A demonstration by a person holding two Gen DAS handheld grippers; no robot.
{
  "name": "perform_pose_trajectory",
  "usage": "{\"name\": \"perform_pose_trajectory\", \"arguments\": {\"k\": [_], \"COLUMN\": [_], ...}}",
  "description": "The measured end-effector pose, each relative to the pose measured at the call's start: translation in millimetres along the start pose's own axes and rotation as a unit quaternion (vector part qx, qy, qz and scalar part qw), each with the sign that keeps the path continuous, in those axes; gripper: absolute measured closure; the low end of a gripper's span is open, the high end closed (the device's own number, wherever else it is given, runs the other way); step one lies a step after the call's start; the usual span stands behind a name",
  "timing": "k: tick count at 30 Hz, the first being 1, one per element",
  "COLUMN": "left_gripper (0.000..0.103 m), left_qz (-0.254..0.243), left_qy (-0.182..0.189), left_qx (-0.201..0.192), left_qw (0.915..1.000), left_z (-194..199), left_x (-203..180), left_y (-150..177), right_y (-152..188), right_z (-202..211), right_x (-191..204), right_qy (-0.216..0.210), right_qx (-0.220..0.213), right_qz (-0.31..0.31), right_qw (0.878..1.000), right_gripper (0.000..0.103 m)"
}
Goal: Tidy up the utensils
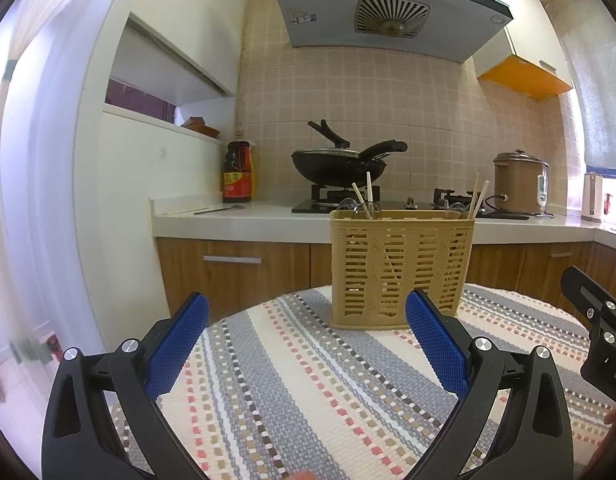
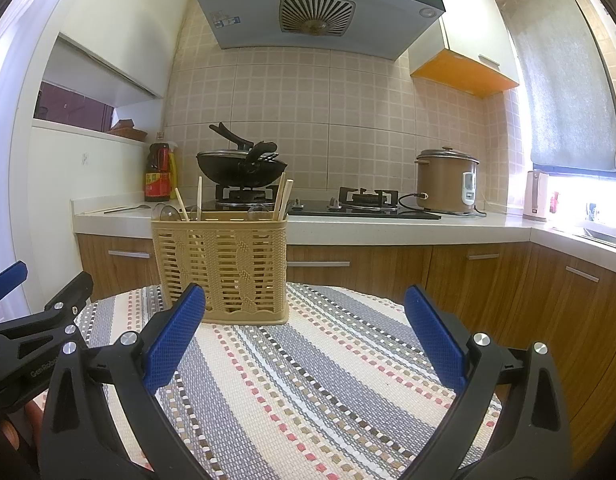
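Left wrist view looks along the left gripper (image 1: 306, 344), whose blue ridged pads stand spread wide with nothing between them; it hangs over the near part of the desk, short of the tan slotted plastic utensil basket (image 1: 401, 268). The right gripper (image 2: 304, 340) is likewise spread and empty, with the same basket ahead and to its left. Both seem held back and open because nothing loose lies on the cloth to pick up, so the sorting looks finished or nearly so.

The basket stands upright on the far part of the round desk, which is covered by a woven cloth striped in grey, cream and pink (image 2: 308, 380). Inside the basket, pale wooden chopsticks (image 1: 477, 198) lean up from its right end and another set (image 1: 365, 196) from its left end; clear rounded spoon bowls (image 2: 170, 213) peek just over the rim. I cannot tell how the basket is divided inside. Standing them handle-down keeps them upright.

Beyond the basket runs a white kitchen counter over wooden cabinets (image 2: 487, 276). Behind the basket a black wok (image 1: 339, 164) sits on a gas hob; left of the basket stands a dark sauce bottle with a red label (image 1: 238, 172), right of it a brown rice cooker (image 2: 447, 180). Above the basket hangs a grey extractor hood (image 2: 315, 12) against beige tiled wall.
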State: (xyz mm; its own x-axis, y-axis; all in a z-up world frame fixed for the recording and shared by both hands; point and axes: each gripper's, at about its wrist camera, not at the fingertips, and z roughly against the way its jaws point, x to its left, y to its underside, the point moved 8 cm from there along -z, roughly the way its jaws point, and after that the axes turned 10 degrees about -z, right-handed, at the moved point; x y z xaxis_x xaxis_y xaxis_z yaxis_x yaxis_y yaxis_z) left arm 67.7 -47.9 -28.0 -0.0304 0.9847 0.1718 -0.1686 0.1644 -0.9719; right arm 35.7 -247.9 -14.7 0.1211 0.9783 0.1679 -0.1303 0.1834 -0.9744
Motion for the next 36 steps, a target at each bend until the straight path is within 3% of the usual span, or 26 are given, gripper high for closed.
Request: {"name": "perform_pose_trajectory", "arguments": {"k": [14,36], "left_gripper": [0.007,0.007], "left_qz": [-0.009,-0.028], "left_qy": [-0.032,-0.02], "left_qx": [0.014,-0.001], "left_qw": [0.9993,0.9994], "left_z": [-2.3,3.8], "left_x": [1.4,-10.2], "left_y": [1.8,-2.3], "right_y": [-1.9,0.0], "right_z": [-1.2,-4.7], "right_x": [-4.7,-5.7], "right_qy": [0.005,0.006], "right_qx": [-0.003,0.002], "right_qz": [-0.005,-0.002], "right_qw": [1.0,1.0], "right_gripper": [0.008,0.008]}}
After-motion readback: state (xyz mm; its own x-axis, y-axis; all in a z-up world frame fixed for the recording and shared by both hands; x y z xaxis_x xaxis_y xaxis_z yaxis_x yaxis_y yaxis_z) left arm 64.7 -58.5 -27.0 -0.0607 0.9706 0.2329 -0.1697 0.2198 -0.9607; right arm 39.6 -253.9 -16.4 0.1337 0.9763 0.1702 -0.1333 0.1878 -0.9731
